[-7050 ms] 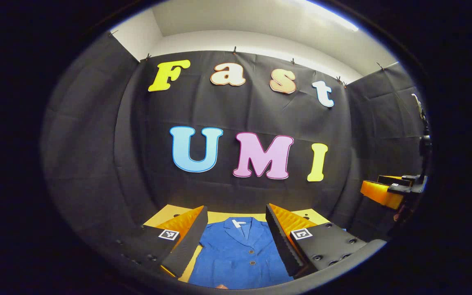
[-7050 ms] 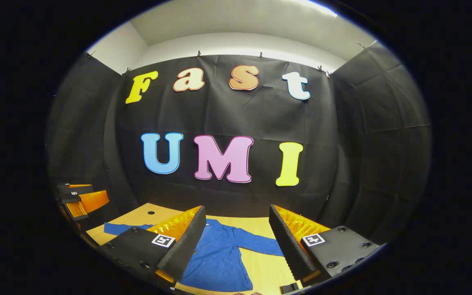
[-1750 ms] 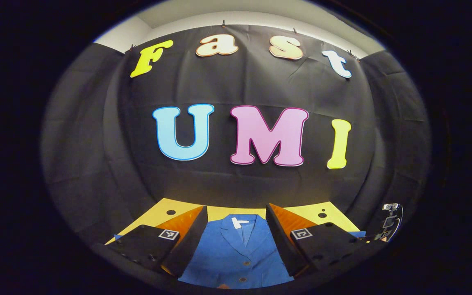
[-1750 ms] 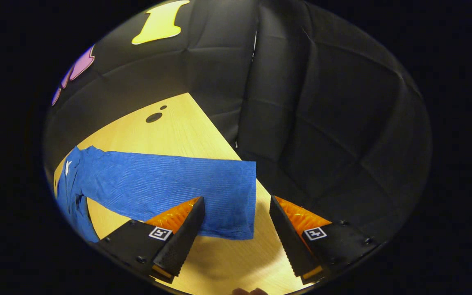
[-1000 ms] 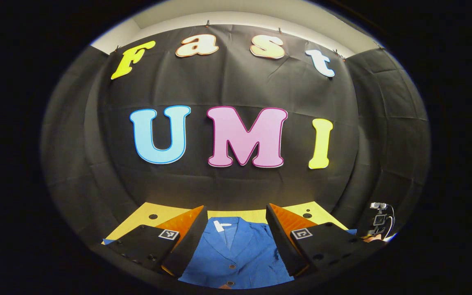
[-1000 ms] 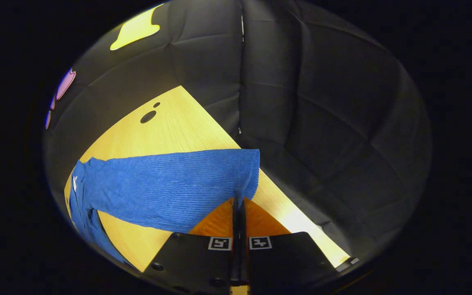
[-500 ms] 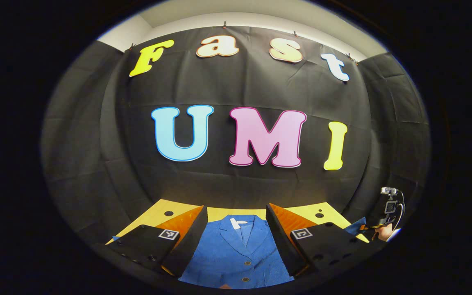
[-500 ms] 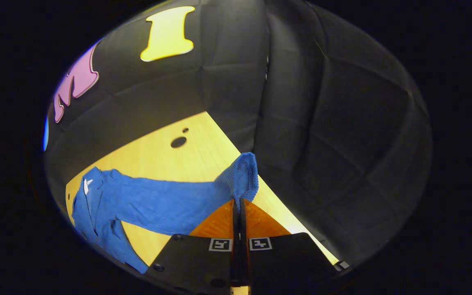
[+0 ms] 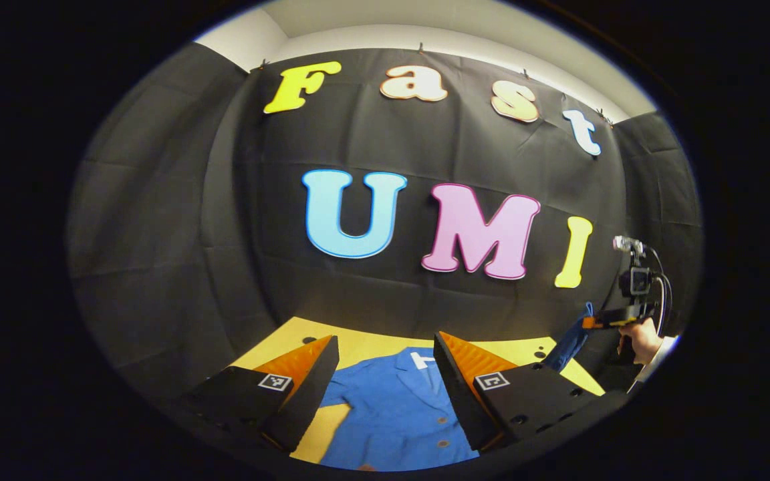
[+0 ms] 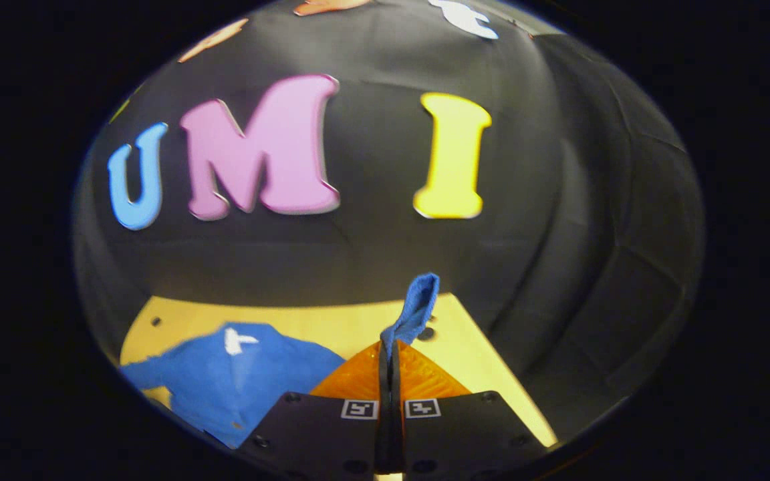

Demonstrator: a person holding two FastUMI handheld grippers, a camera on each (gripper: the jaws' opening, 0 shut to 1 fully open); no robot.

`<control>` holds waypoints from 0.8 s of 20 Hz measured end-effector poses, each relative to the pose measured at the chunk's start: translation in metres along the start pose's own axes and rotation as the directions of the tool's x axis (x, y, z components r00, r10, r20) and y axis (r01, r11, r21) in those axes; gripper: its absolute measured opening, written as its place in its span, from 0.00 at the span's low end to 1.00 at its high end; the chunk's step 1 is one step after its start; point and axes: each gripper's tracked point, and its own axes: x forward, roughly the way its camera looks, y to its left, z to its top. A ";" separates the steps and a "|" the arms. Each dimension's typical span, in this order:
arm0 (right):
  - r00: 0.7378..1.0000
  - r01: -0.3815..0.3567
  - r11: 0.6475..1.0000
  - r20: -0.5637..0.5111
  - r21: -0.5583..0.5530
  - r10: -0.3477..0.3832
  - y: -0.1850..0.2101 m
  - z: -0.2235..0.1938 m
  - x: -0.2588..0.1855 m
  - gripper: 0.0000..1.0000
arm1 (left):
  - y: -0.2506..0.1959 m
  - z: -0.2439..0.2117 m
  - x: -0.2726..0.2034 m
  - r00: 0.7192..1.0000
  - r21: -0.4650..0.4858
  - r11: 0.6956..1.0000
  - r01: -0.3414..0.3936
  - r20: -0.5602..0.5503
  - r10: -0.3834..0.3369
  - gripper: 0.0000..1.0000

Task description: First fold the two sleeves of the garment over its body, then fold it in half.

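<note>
Right tool [image 10: 389, 354] pinching blue sleeve [image 10: 417, 308]

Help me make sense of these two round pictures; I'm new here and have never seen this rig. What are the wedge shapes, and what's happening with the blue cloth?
Each picture comes from a camera riding on a hand-held two-finger tool; no robot arm is involved. In the left gripper view, the left tool hangs open above a blue jacket lying on a wooden table. Far right, a person's hand holds the other tool. In the right gripper view, the right tool is shut on the jacket's sleeve, lifted off the table.
</note>
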 end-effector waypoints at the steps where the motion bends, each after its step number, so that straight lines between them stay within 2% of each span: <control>1: 0.996 -0.028 0.997 -0.082 0.071 0.034 0.035 -0.022 -0.001 0.00 | 0.021 -0.008 -0.005 1.000 0.006 1.000 -0.027 -0.015 0.027 0.82; 2: 0.988 -0.043 0.992 -0.145 0.114 0.060 0.068 -0.045 0.001 0.00 | 0.041 -0.014 -0.011 0.998 0.006 0.998 -0.057 -0.032 0.057 0.82; 5: 0.990 -0.111 0.992 -0.077 0.056 0.115 0.140 -0.076 0.004 0.00 | 0.089 -0.023 -0.029 0.990 0.000 0.992 -0.129 -0.058 0.129 0.82; 7: 0.985 -0.099 0.992 -0.131 0.076 0.108 0.152 -0.100 -0.003 0.00 | 0.110 -0.027 -0.039 0.987 -0.010 0.988 -0.151 -0.057 0.150 0.82; 10: 0.986 -0.123 0.990 -0.109 0.063 0.129 0.177 -0.109 -0.013 0.00 | 0.125 -0.041 -0.048 0.985 -0.022 0.989 -0.145 -0.095 0.143 0.82; 13: 0.992 -0.094 0.995 -0.078 0.031 0.096 0.167 -0.106 -0.027 0.00 | 0.134 -0.040 -0.046 0.989 -0.018 0.993 -0.120 -0.092 0.117 0.82; 16: 0.999 -0.043 0.999 0.020 -0.009 0.043 0.138 -0.073 -0.062 0.00 | 0.130 -0.032 -0.041 0.996 -0.022 0.998 -0.062 -0.067 0.061 0.82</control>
